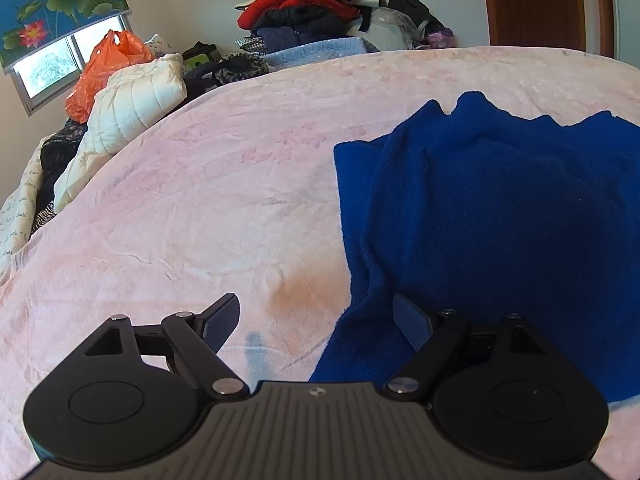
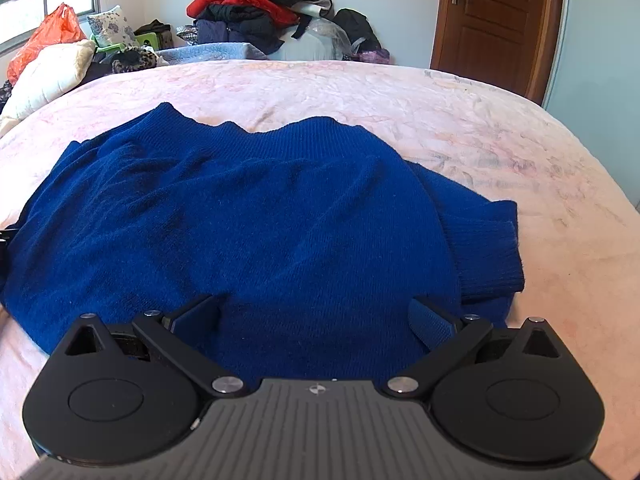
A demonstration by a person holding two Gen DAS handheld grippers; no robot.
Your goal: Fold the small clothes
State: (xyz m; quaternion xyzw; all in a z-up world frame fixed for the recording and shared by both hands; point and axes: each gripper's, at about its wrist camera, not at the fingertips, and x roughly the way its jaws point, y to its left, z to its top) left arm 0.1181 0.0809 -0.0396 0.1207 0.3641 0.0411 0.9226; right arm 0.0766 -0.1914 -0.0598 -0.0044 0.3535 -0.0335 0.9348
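- Left wrist view: the left gripper (image 1: 316,322) stands with jaws spread wide, nothing clamped. Its left finger is over bare pink blanket (image 1: 180,208); its right finger lies over the near left edge of the blue sweater (image 1: 500,208).
- The sweater lies flat on the bed, toward the bed's near right part in this view, one sleeve folded in across the body.
- Along the bed's far edge: a clothes pile (image 1: 316,8), a white quilted jacket (image 1: 136,100) and an orange plastic bag (image 1: 104,68) toward the far left corner.
- Right wrist view: the right gripper (image 2: 316,320) is likewise wide open and holds nothing; both fingers sit over the sweater's (image 2: 248,216) near edge.
- The sweater spans the bed's near middle, hem ribbing toward the far edge, a ribbed cuff (image 2: 496,248) at its right side.
- A brown door (image 2: 496,20) stands beyond the bed's far right corner.
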